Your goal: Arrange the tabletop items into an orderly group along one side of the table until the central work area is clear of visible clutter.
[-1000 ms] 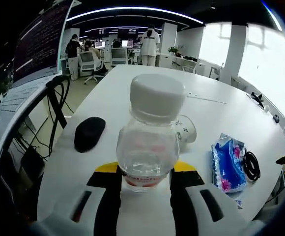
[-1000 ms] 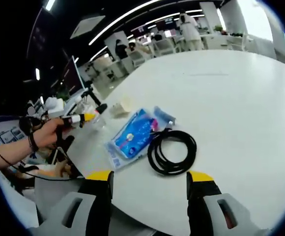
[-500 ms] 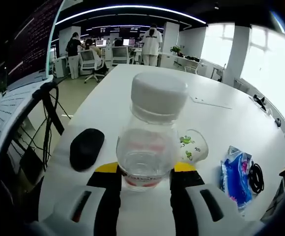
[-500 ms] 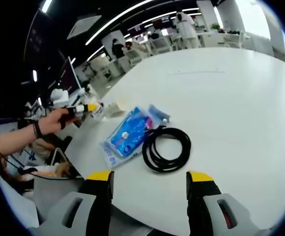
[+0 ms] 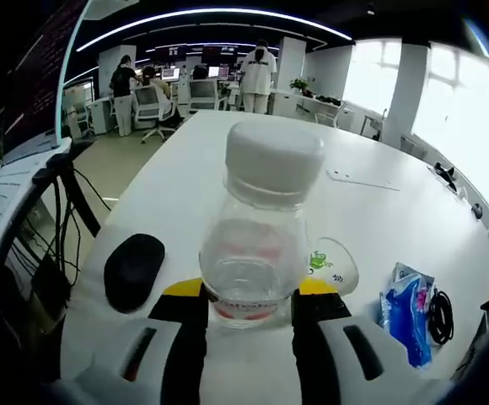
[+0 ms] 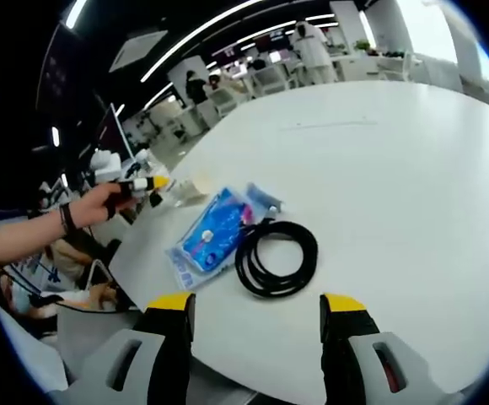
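A clear plastic bottle (image 5: 251, 245) with a white cap stands upright between the jaws of my left gripper (image 5: 249, 291), which is shut on it above the white table (image 5: 228, 143). Beyond it lie a black mouse (image 5: 133, 270), a paper cup (image 5: 330, 263) on its side, a blue packet (image 5: 409, 305) and a black cable coil (image 5: 440, 305). My right gripper (image 6: 257, 316) is open near the table's edge, with nothing between its fingers. Just ahead of it lie the cable coil (image 6: 276, 258) and the blue packet (image 6: 211, 238). A hand holds the left gripper (image 6: 139, 183) beside the cup (image 6: 196, 186).
The table (image 6: 379, 169) stretches wide and bare past the items. A monitor and hanging cables (image 5: 59, 194) stand off the left edge. Office chairs, desks and people (image 5: 257, 72) are far behind. A person's forearm (image 6: 25, 236) reaches in from the left.
The left gripper has carried the bottle away from the packet and cable, which now sit farther right and smaller in its view. The right gripper stays open, drifting only slightly.
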The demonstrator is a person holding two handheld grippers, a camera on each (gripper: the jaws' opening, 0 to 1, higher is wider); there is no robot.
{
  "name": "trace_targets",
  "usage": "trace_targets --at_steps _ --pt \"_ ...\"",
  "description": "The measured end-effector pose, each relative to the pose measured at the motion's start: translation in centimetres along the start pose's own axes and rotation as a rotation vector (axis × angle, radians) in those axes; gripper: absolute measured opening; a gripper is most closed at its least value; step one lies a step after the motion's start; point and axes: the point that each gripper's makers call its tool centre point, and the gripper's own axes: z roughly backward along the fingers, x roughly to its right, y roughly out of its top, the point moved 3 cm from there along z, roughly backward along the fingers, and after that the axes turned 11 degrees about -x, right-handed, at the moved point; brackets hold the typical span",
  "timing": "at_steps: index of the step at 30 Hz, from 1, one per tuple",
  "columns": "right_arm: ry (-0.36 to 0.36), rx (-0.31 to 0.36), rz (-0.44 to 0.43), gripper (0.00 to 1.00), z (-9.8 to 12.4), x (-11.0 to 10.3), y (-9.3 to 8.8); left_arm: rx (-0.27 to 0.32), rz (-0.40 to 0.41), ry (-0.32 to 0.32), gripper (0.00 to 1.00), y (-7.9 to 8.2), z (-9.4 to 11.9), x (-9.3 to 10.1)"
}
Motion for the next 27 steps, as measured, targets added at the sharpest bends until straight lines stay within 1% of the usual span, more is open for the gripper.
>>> trace_targets --at_steps 5,12,22,25,27 --pt "-0.007 0.000 -0.005 0.61 0.2 0.2 -0.1 0.002 0.005 -0.004 0.38 0.2 -0.3 0.7" --pt "-0.019 0.011 -0.013 0.61 0.7 0.7 0.1 0.002 0.006 -0.018 0.38 0.5 -1.0 1.6" --pt "-0.026 0.011 -0.027 0.61 1.2 1.1 -0.6 0.002 0.021 -0.032 0.39 0.8 -1.7 2.0" --pt "-0.032 0.012 -0.032 0.61 1.4 1.3 -0.8 -0.007 0.047 -0.037 0.39 0.6 -1.9 2.0" --pt "-0.035 0.015 -0.037 0.61 1.5 1.5 -0.8 -0.009 0.045 -0.033 0.39 0.5 -1.9 2.0"
